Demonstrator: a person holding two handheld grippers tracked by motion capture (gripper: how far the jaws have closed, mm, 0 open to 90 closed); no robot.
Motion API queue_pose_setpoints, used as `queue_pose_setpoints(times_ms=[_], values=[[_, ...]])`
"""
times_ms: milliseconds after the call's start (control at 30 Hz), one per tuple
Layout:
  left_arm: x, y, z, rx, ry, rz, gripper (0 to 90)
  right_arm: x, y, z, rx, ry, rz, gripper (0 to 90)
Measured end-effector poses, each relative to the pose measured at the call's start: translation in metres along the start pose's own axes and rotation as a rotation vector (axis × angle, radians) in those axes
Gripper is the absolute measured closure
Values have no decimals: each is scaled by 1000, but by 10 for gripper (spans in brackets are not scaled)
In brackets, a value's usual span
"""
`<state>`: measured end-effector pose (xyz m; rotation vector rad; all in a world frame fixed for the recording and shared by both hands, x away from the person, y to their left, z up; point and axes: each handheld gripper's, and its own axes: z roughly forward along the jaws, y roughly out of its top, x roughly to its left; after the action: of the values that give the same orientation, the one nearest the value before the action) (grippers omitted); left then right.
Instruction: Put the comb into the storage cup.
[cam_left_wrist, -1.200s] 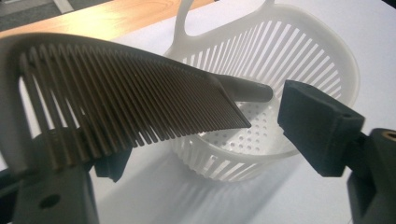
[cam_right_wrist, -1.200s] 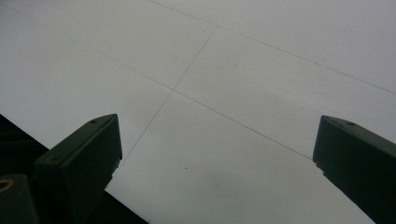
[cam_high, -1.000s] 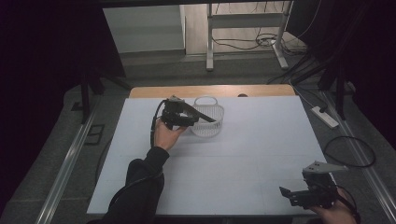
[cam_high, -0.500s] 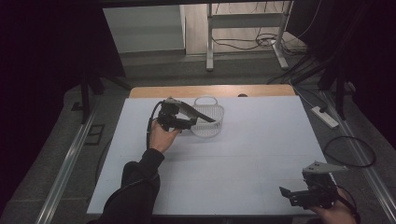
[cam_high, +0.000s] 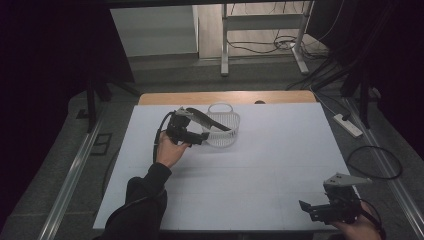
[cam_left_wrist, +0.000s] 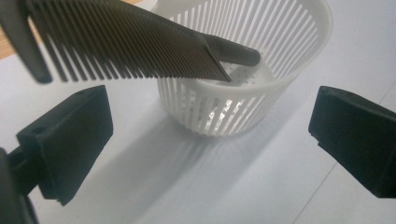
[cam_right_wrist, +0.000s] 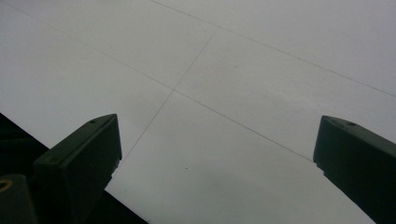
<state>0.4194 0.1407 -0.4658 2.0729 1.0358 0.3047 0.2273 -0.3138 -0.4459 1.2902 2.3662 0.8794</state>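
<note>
across the white basket rim, black comb, apparently loose

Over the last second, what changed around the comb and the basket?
The left gripper has just been opening its jaws and has let go of the black comb, which now leans with its handle inside the white basket. The basket, and the right gripper at the table's near edge, stayed put.

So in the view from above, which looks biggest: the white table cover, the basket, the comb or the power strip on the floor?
Largest to smallest, as they look from above:
1. white table cover
2. basket
3. comb and power strip: they look much alike in length, and the strip lies lower, on the floor, so I won't rank them.
</note>
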Motion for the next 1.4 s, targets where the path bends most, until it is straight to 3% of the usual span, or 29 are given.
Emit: queue_pose_setpoints(times_ms=[233, 600, 1400], values=[[1, -5, -6, -4, -31, -9, 1, 1, 0, -1, -8, 2, -5, 11], [-3, -9, -18, -2, -33, 11, 0, 1, -1, -3, -28, 7, -11, 2], [-10, -24, -44, -27, -50, 12, 0, 3, -1, -4, -46, 5, -23, 1]])
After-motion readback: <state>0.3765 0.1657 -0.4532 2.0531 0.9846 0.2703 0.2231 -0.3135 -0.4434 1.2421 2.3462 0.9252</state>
